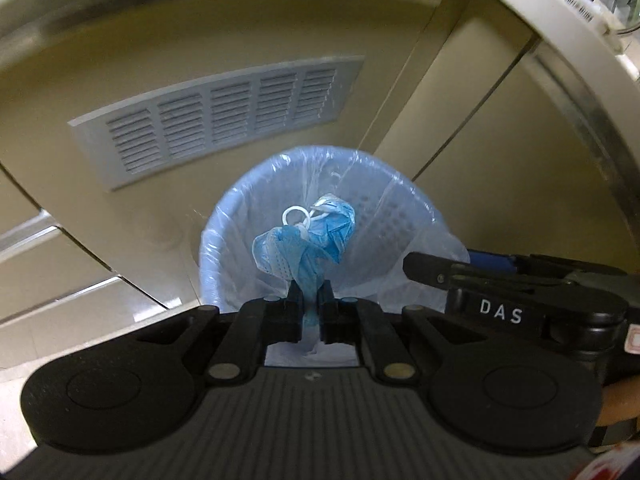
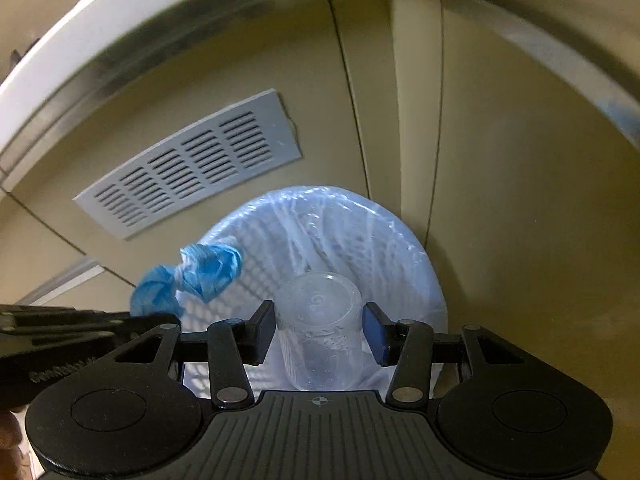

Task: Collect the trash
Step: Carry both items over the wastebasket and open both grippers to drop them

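A blue waste bin [image 1: 380, 216] lined with a clear plastic bag stands on the floor against a beige cabinet; it also shows in the right wrist view [image 2: 400, 248]. My left gripper [image 1: 309, 292] is shut on a crumpled blue face mask [image 1: 304, 240] and holds it above the bin's mouth; the mask shows at the left in the right wrist view [image 2: 200, 276]. My right gripper [image 2: 318, 328] holds a clear plastic cup [image 2: 320, 328] between its jaws over the bin. The right gripper shows from the side in the left wrist view [image 1: 424, 266].
A grey vent grille [image 1: 216, 120] is set in the cabinet panel behind the bin, also in the right wrist view [image 2: 192, 164]. A white countertop edge [image 1: 560, 20] runs overhead. Pale floor tiles [image 1: 60, 280] lie to the left.
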The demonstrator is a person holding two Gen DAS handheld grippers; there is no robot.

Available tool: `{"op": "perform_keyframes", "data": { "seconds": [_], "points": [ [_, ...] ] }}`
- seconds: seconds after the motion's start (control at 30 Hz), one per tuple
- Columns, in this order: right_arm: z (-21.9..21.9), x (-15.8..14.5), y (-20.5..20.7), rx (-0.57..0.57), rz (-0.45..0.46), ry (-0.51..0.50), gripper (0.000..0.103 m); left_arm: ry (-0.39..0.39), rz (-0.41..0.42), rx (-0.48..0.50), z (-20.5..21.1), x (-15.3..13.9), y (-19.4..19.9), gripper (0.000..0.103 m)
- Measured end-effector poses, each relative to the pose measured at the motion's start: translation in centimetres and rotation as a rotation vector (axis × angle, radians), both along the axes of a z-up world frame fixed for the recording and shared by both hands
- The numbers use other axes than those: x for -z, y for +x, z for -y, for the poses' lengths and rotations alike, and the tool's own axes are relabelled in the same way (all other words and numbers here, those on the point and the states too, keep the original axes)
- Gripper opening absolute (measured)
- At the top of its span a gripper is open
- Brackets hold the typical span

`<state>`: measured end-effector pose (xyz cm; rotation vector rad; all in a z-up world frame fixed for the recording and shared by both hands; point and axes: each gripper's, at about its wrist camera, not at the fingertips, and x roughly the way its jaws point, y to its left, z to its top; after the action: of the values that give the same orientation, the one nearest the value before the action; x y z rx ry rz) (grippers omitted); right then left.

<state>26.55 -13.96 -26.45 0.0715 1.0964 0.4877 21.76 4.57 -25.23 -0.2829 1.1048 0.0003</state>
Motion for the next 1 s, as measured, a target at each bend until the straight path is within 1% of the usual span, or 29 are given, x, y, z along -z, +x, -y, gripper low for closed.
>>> {"op": "perform_keyframes", "data": {
  "seconds": [0.17,0.2,0.27,0.33,0.4,0.6,0.93,1.0],
  "points": [
    [0.2,1.7,1.2,0.035,-0.028,-0.007,0.048,-0.015,-0.025,0.016,0.5,2.1,1.3,0.007],
    [0.4,1.9,1.4,0.040,-0.032,-0.010,0.048,-0.014,-0.028,0.017,0.6,2.4,1.6,0.009],
    [0.4,2.3,1.7,0.049,-0.042,-0.008,0.048,-0.009,-0.033,0.018,0.6,3.0,2.0,0.015],
    [0.4,2.5,1.8,0.054,-0.050,-0.009,0.048,0.000,-0.033,0.032,0.9,3.3,2.2,0.025],
    [0.4,2.5,1.9,0.054,-0.055,-0.007,0.048,0.024,-0.037,0.042,1.0,3.3,2.2,0.031],
    [0.4,2.3,1.7,0.057,-0.069,-0.001,0.048,0.037,-0.039,0.047,0.5,2.6,1.7,0.031],
    [-0.3,2.8,1.5,0.057,-0.093,0.006,0.048,0.029,-0.033,0.035,0.2,2.0,1.1,0.031],
    [-0.3,3.0,1.6,0.059,-0.113,0.013,0.051,0.028,-0.031,0.033,0.2,2.0,1.0,0.031]
  ]
}}
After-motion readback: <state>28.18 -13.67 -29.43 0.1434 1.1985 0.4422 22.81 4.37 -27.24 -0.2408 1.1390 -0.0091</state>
